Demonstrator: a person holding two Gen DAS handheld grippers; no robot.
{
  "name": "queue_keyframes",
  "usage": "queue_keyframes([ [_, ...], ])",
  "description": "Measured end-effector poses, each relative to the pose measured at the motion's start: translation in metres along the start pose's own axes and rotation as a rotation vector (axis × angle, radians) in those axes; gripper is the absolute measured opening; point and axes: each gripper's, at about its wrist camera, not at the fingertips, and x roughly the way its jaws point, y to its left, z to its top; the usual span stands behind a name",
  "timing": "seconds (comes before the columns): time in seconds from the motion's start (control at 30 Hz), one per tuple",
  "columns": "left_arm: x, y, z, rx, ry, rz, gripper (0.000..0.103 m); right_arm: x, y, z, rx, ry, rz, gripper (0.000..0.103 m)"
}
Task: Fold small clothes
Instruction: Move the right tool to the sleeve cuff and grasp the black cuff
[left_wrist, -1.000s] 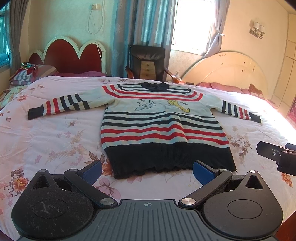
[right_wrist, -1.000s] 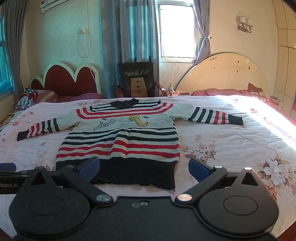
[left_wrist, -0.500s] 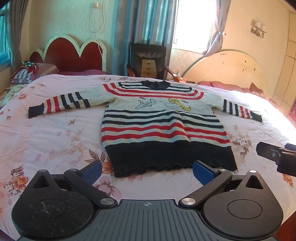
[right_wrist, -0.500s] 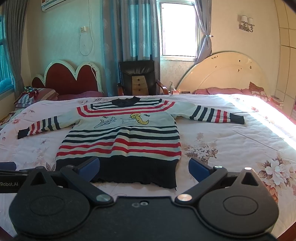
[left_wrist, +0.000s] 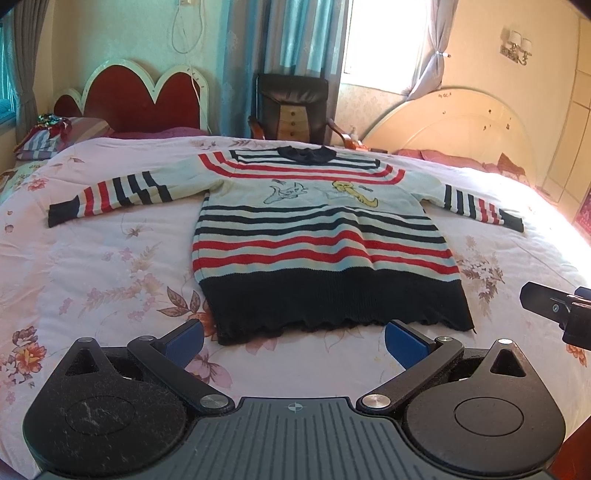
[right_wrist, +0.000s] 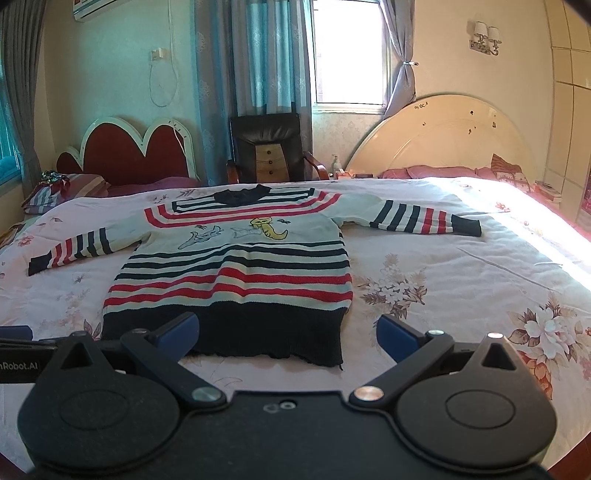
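Note:
A small striped sweater (left_wrist: 317, 236) (right_wrist: 236, 273) lies flat and face up on the floral bedspread (left_wrist: 92, 266) (right_wrist: 461, 280), both sleeves spread out, its dark hem nearest me. My left gripper (left_wrist: 293, 338) hovers open just in front of the hem, blue pads wide apart and holding nothing. My right gripper (right_wrist: 286, 330) is also open and holding nothing, its left pad over the hem's dark band and its right pad over the bedspread past the sweater's right edge. At the right edge of the left wrist view I see part of the right gripper (left_wrist: 554, 308).
A second bed with a red headboard (left_wrist: 129, 99) and striped pillows (left_wrist: 48, 136) stands at the far left. A dark armchair (right_wrist: 269, 144) sits by the curtained window. A cream headboard (right_wrist: 450, 136) and pink pillows (right_wrist: 436, 171) are at the far right.
Both grippers have tilted or drifted slightly, so the sweater sits a little lower and nearer in each view. Jaws stay open; the sweater has not moved.

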Motion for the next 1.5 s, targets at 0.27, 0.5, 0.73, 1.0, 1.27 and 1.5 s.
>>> queue_keyframes([
  [0.27, 0.036, -0.019, 0.02, 0.017, 0.055, -0.027, 0.103, 0.02, -0.033, 0.007, 0.06, 0.026, -0.06, 0.102],
  [0.5, 0.09, -0.032, 0.059, 0.014, 0.052, -0.067, 0.103, 0.066, -0.075, 0.03, 0.112, 0.037, -0.132, 0.102],
  [0.73, 0.182, -0.049, 0.127, 0.089, 0.036, -0.027, 0.103, 0.165, -0.171, 0.085, 0.295, -0.03, -0.203, 0.098],
  [1.0, 0.288, -0.053, 0.171, 0.035, 0.053, 0.015, 0.103, 0.289, -0.307, 0.103, 0.655, -0.04, -0.244, 0.047],
  [1.27, 0.346, -0.031, 0.189, -0.051, 0.092, 0.097, 0.103, 0.344, -0.372, 0.071, 0.868, -0.062, -0.2, 0.053],
  [1.5, 0.374, -0.023, 0.188, -0.054, 0.141, 0.139, 0.103, 0.364, -0.385, 0.076, 0.867, -0.072, -0.197, 0.03],
])
